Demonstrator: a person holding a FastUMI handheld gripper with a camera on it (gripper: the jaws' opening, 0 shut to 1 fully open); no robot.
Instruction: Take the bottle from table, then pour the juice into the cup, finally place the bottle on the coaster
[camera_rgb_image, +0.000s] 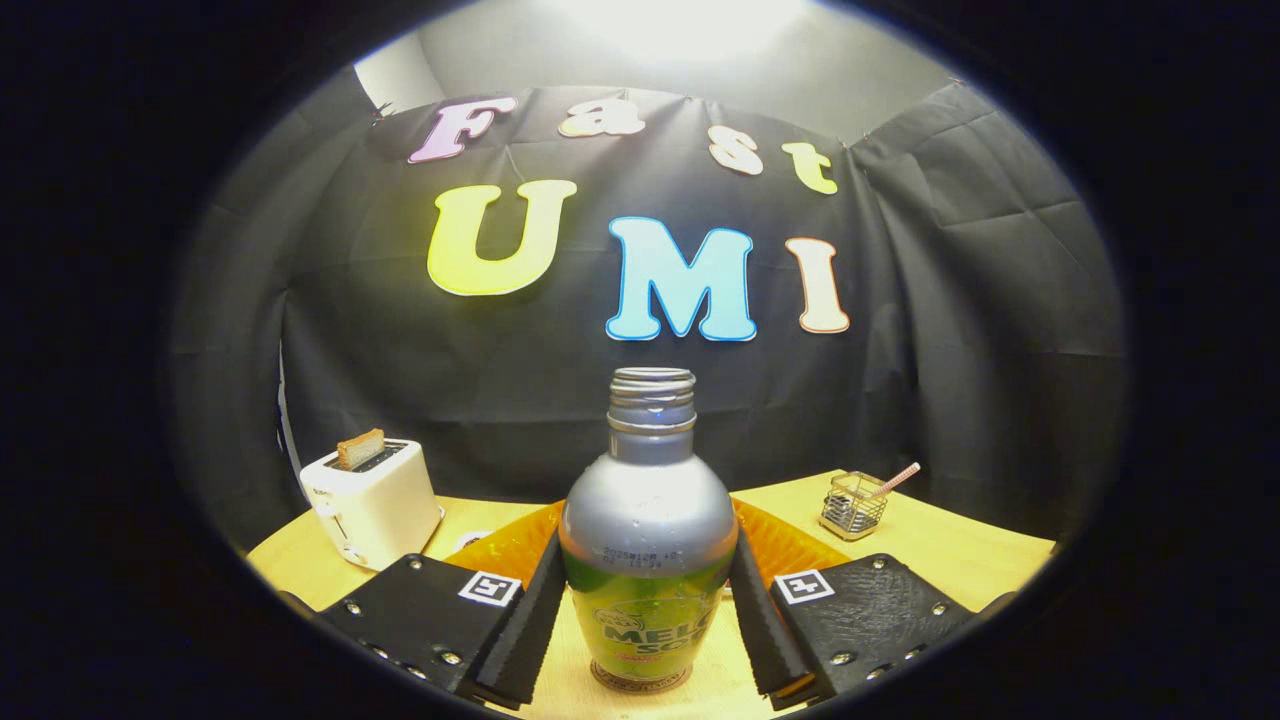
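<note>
Between the claw's (648, 610) two fingers, low in the middle of the frame, an uncapped silver-and-green soda bottle (648, 530) stands upright on the wooden tabletop (960, 550), both fingers pressed against its sides. Behind it lies an orange tray (790, 545). At lower left sits a white toaster (372, 500) holding a slice of toast (359, 449); at right, a small glass cup (853, 505) with a straw (897, 480).

One bottle (648, 540) stands on the one table (960, 545), between the two fingers (530, 620) of the one gripper (648, 625), whose pads sit against its sides. Far to the left is one toaster (372, 500) with one slice of bread (360, 448) in it. Far to the right is one small wire holder (853, 503) with one straw (897, 479), and behind the bottle lies one orange tray (790, 545).
</note>
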